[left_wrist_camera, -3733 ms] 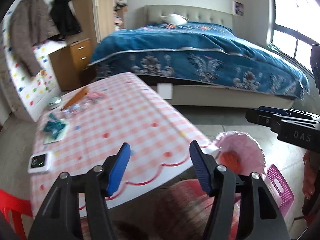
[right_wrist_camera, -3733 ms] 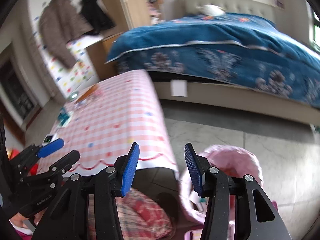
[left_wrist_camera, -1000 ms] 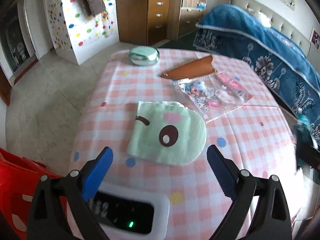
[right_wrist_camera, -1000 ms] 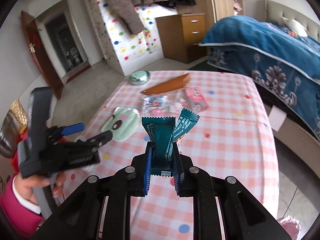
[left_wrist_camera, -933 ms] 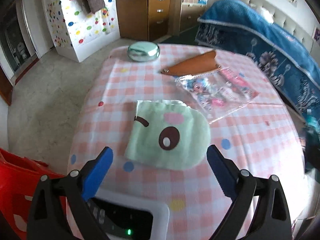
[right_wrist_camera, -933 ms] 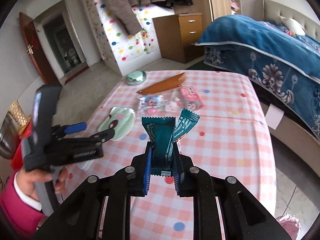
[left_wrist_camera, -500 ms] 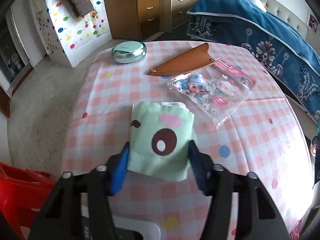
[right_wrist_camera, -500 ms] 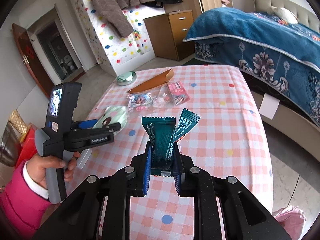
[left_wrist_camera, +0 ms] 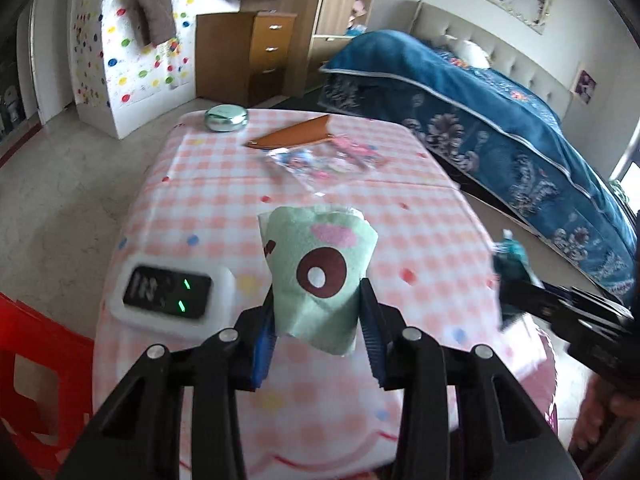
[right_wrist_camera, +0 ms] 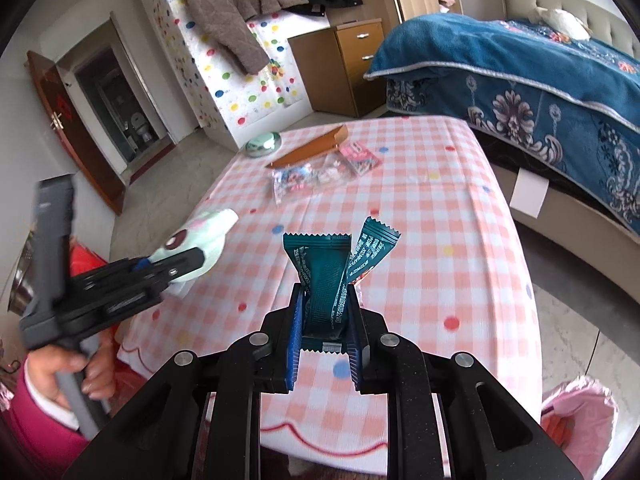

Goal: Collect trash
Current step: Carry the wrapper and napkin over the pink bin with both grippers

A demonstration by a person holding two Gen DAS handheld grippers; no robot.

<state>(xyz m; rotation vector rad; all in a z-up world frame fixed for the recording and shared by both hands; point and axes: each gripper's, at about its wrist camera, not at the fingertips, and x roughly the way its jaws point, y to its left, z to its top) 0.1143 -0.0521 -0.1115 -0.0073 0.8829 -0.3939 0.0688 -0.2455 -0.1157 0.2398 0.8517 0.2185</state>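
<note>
Lifted clear of the table (left_wrist_camera: 432, 216), our green packet (left_wrist_camera: 320, 276) now hangs pinched in the left gripper (left_wrist_camera: 318, 338); our right gripper (right_wrist_camera: 324, 340) pinches teal wrappers (right_wrist_camera: 328, 280); pink bin (right_wrist_camera: 580, 404) sits off the near right corner.

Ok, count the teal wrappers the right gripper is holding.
2. One teal wrapper stands clamped between the right gripper fingers; a second teal wrapper pokes up beside it, to its right. More could be hidden behind.

Black hand-held gripper (right_wrist_camera: 325, 334), blue fingertips (right_wrist_camera: 293, 344), magenta sleeve (right_wrist_camera: 36, 432).
</note>
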